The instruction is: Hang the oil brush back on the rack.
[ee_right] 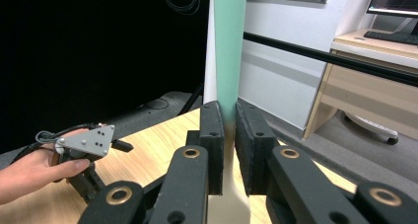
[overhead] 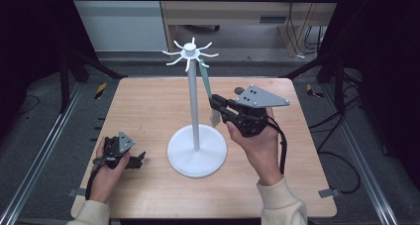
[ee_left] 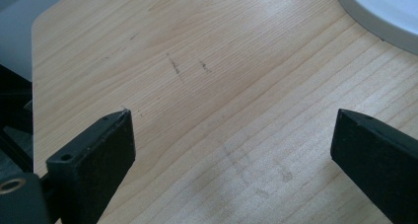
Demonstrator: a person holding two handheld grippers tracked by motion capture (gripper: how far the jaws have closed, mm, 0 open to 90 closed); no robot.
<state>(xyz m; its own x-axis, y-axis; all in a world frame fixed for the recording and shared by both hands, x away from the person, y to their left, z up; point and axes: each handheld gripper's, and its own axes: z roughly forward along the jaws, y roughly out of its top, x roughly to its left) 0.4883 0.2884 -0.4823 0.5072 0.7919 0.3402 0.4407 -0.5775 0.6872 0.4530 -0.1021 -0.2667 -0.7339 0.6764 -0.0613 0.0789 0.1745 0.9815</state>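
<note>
While right gripper [ee_right: 229,130] fingers clamp the green spatula [overhead: 206,81] hanging from the white rack [overhead: 190,53], lift straight off the hook; left gripper [ee_left: 231,145] rests wide, empty, near the surface's left edge.

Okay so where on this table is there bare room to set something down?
The far-left stretch of the table, behind the left claw, is bare wood, as is the near edge in front of the white stand's base. It is crowded right of the stand's pole, where the right claw grips the green strip.

high view overlooks the table [overhead: 148,101] (both gripper views sit close above it)
</note>
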